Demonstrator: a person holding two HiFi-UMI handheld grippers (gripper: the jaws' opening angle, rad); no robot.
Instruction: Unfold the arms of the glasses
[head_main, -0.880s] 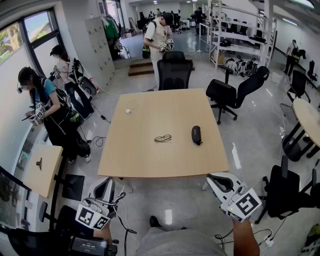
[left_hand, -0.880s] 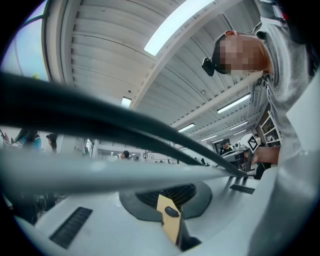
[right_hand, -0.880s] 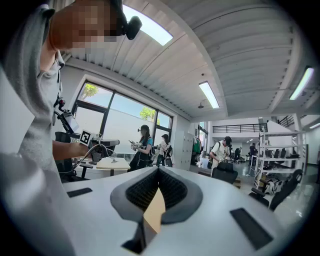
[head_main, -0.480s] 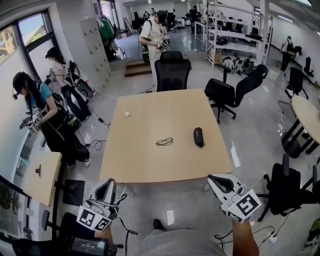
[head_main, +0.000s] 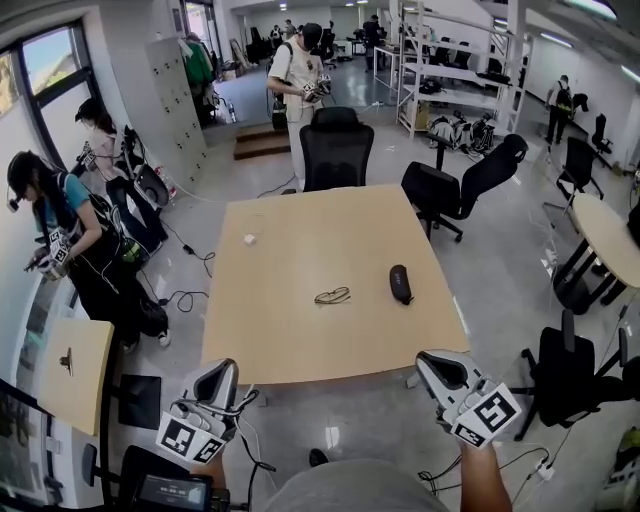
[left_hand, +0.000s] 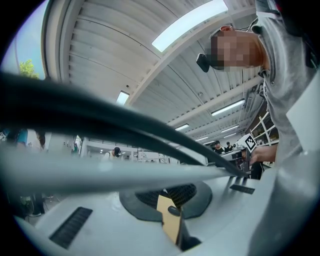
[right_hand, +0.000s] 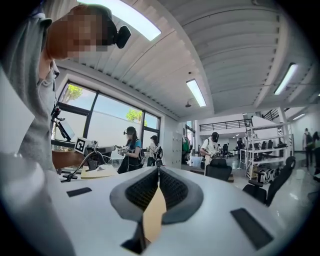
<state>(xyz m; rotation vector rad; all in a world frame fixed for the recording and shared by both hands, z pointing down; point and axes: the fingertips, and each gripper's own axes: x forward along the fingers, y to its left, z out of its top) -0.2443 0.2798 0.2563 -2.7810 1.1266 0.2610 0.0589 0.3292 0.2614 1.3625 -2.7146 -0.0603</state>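
Both grippers hang short of the near edge of the light wooden tabletop (head_main: 300, 340), not over it. L gripper (head_main: 221, 373) sits by the near-left corner, jaws clenched, nothing betw. them. R gripper (head_main: 440, 368) is by the near-right corner, same: jaws clenched, empty. Thin dark-framed glasses (head_main: 332, 295) lie approx. mid-tabletop, well apart from both. Black oval case (head_main: 400, 283) lies near them, toward the right edge.
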